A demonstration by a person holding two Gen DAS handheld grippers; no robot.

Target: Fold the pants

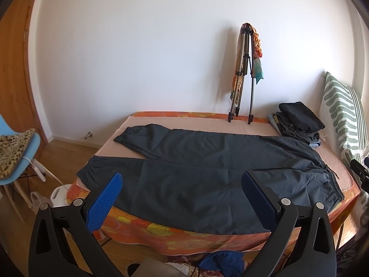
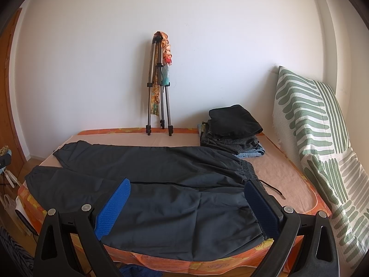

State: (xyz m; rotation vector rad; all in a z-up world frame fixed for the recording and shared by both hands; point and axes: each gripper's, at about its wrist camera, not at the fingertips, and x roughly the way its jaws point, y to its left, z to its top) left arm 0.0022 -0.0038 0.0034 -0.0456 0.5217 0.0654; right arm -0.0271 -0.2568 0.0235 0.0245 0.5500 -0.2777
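Dark pants (image 1: 207, 173) lie spread flat, legs apart, apparently unfolded, on bed (image 1: 299, 136).

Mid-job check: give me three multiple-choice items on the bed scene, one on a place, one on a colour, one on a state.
1. Where does the tripod stand?
A. on the floor by the chair
B. at the bed's far edge against the wall
C. on the pillow

2. What colour are the gripper fingers' pads?
A. blue
B. red
C. white

3. How do the pants lie?
A. rolled up
B. spread flat, legs apart
C. folded in half

Answers:
1. B, its feet rest beside the wall.
2. A, textured blue pads show in both views.
3. B, both legs lie separately, waistband beside the folded clothes pile.
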